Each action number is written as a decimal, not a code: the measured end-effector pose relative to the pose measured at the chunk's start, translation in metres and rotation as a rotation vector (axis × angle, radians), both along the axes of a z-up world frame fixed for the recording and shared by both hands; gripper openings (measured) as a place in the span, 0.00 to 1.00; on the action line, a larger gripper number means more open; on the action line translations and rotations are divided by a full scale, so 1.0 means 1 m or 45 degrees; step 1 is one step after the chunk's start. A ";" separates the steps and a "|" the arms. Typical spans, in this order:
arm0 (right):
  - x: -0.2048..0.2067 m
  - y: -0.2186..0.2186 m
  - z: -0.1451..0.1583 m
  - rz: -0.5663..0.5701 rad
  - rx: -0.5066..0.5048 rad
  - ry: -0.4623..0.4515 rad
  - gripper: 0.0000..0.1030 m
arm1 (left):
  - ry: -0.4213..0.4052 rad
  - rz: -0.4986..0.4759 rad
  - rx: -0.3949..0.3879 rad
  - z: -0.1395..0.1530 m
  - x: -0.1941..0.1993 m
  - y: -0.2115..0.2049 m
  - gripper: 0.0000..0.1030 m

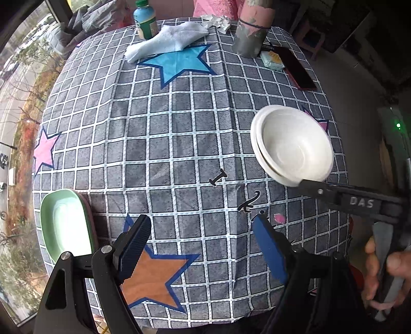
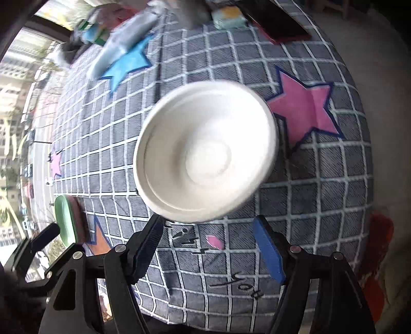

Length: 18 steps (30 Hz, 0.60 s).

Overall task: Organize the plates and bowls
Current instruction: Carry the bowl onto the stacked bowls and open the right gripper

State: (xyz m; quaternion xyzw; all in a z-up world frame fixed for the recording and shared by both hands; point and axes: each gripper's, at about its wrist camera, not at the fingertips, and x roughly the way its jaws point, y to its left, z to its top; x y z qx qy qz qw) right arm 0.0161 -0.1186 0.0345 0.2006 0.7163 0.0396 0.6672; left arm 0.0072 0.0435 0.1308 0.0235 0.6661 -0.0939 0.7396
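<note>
The left tool (image 1: 200,246) stands wide with nothing between its blue pads, above the orange star (image 1: 154,280) at the near edge of the table (image 1: 179,133). The right tool (image 2: 208,246) also stands wide and bare, just short of the white bowls (image 2: 205,151), which the right wrist view smears with motion blur. The left wrist view is sharper and shows two white bowls nested, one rim peeping out behind the other; there the right tool's black finger reaches the near rim of the bowls, though whether it touches I cannot tell. A hand (image 1: 385,272) on that tool's handle is cut off at the frame's right edge.

Left of the bowls, well apart, stacked plates (image 1: 66,223) sit at the table's left edge, a green one on top with a pinkish rim under it; how many lie beneath is hidden. Between bowls and plates the checked cloth is open.

Beyond the bowls, a blue star (image 1: 179,64) lies under a white towel (image 1: 167,41). Farther still stand a green-capped bottle (image 1: 145,20), a grey tube (image 1: 250,33), a small packet (image 1: 272,60) and a dark phone (image 1: 295,69), all blurred in the right wrist view.
</note>
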 end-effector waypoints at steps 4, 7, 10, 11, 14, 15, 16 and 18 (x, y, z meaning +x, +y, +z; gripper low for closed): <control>-0.013 0.000 0.038 0.050 -0.082 -0.129 0.72 | 0.006 0.040 -0.028 0.001 -0.002 0.015 0.82; -0.012 0.007 0.049 0.083 -0.180 -0.208 0.72 | 0.013 0.062 -0.046 0.001 -0.002 0.021 0.82; -0.007 0.014 0.036 0.137 -0.253 -0.176 0.72 | 0.017 0.052 -0.056 0.000 -0.003 0.022 0.82; -0.008 0.016 0.032 0.149 -0.274 -0.160 0.72 | 0.019 0.043 -0.054 0.000 -0.003 0.022 0.82; -0.016 0.014 0.040 0.116 -0.298 -0.245 0.72 | 0.020 0.019 -0.054 0.001 -0.005 0.022 0.82; -0.015 0.014 0.041 0.121 -0.304 -0.252 0.72 | 0.020 0.014 -0.055 0.001 -0.005 0.023 0.82; -0.013 0.017 0.036 0.137 -0.313 -0.238 0.72 | 0.022 0.013 -0.059 0.001 -0.005 0.024 0.82; -0.007 0.022 0.013 0.165 -0.300 -0.144 0.72 | 0.033 0.018 -0.071 0.000 -0.006 0.027 0.82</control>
